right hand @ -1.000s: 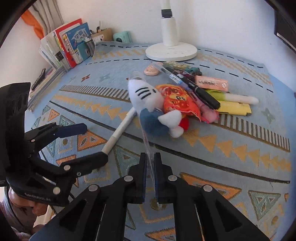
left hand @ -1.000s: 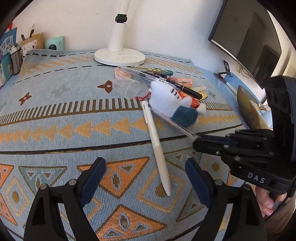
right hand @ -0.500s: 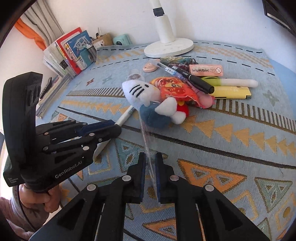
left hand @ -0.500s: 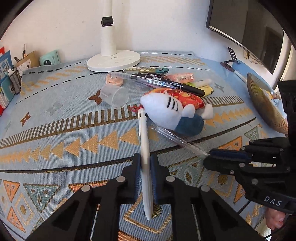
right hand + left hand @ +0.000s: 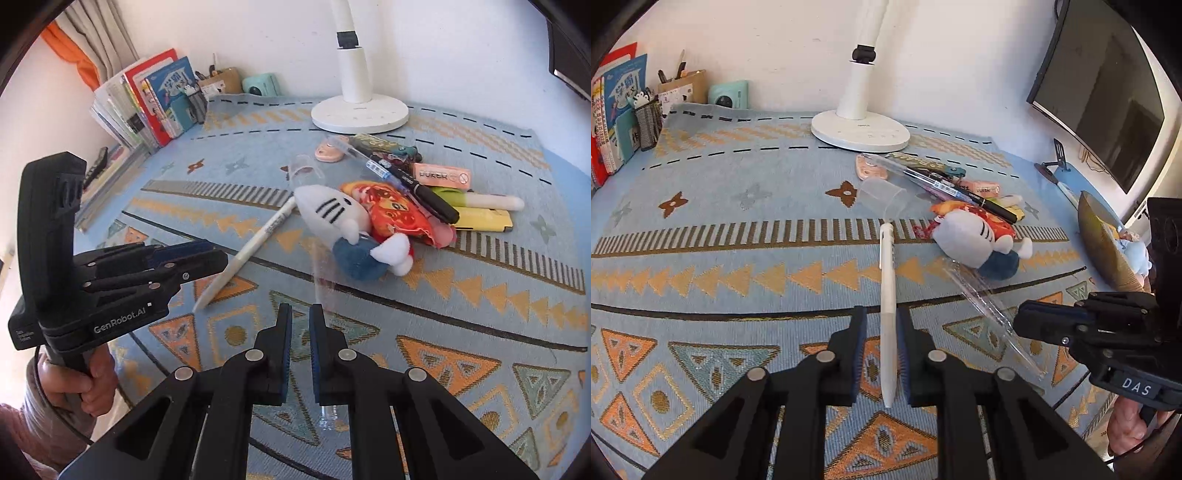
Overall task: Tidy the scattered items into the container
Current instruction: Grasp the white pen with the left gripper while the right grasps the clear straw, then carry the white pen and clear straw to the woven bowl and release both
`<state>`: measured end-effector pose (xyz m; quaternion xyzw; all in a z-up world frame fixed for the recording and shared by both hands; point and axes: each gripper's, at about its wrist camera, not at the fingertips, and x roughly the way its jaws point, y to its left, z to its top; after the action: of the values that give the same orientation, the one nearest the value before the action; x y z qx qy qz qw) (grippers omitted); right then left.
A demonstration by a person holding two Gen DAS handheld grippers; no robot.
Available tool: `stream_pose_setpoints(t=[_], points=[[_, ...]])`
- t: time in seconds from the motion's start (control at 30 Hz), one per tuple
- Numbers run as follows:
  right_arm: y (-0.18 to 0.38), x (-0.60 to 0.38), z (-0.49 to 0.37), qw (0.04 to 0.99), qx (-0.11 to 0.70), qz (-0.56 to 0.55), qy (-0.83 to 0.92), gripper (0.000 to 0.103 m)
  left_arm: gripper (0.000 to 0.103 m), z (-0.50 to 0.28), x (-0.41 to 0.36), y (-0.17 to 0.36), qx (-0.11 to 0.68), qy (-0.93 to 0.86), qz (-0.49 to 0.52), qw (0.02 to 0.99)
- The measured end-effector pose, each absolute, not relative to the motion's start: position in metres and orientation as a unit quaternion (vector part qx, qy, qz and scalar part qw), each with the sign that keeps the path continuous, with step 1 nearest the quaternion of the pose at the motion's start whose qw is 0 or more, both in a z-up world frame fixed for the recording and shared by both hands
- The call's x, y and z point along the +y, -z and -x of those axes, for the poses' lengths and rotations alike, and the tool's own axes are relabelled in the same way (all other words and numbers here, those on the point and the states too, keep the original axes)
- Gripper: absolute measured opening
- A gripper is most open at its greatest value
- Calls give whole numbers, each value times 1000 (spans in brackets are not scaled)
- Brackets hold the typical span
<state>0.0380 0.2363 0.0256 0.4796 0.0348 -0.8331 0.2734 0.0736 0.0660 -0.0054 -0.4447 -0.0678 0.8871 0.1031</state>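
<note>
Left wrist: left tool (image 5: 881, 354) grips slim white pen (image 5: 887, 280) (clip far end).

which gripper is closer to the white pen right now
Left. The left gripper has its jaws closed around the white pen near its tip. The right gripper is off to the pen's right, gripping a clear pen.

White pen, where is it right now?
In the left wrist view, the white pen sits between the left gripper fingers, its far end near the plush toy.
</note>
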Motion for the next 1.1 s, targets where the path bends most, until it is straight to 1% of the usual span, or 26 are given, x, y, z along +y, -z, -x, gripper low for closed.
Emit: stream_pose_setpoints(t=[0.03, 0.07, 0.1, 0.13, 0.17, 0.2, 0.27, 0.33, 0.37, 0.4, 0.43, 0.47, 0.5, 0.67, 0.87, 0.97, 1.1], points=[[-24, 238, -37, 270, 37, -483, 832, 12, 34, -71, 70, 8, -60, -887, 447, 100], [-23, 239, -36, 269, 35, -484, 832, 15, 41, -68, 73, 12, -54, -885, 452, 100], [-23, 241, -35, 265, 31, -485, 833, 24, 43, -64, 75, 15, -51, -882, 457, 102], [-21, 241, -33, 258, 31, -486, 834, 31, 46, -62, 78, 16, -47, -881, 458, 106], [-20, 240, -32, 251, 36, -485, 837, 43, 54, -60, 82, 16, -39, -880, 459, 112], [-19, 238, -30, 244, 42, -483, 840, 46, 57, -58, 86, 16, -29, -879, 461, 115], [-15, 232, -25, 232, 53, -483, 843, 46, 56, -57, 93, 17, -5, -880, 462, 109], [-9, 226, -20, 229, 55, -487, 841, 45, 48, -58, 97, 18, 14, -884, 457, 98], [-4, 222, -18, 223, 62, -495, 837, 43, 39, -58, 98, 18, 23, -886, 454, 92], [-4, 218, -20, 213, 77, -483, 846, 30, 31, -60, 97, 18, 27, -888, 451, 88], [-3, 212, -24, 211, 97, -479, 846, 18, 25, -61, 95, 18, 23, -888, 450, 91], [-3, 206, -28, 208, 121, -470, 849, 9, 8, -62, 93, 18, 14, -887, 451, 100], [-2, 202, -32, 211, 134, -466, 849, 5, 8, -63, 91, 19, 10, -887, 450, 104], [-11, 201, -39, 254, 96, -468, 841, 5, 8, -78, 87, 6, 4, -900, 421, 115], [-52, 204, -49, 299, 49, -437, 847, 5, 8, -93, 64, -25, -18, -916, 388, 98], [-72, 212, -52, 303, 31, -415, 857, 5, 8, -98, 60, -44, -23, -923, 371, 98], [-94, 231, -55, 286, 14, -387, 876, 5, 8, -99, 73, -68, -5, -931, 347, 108]])
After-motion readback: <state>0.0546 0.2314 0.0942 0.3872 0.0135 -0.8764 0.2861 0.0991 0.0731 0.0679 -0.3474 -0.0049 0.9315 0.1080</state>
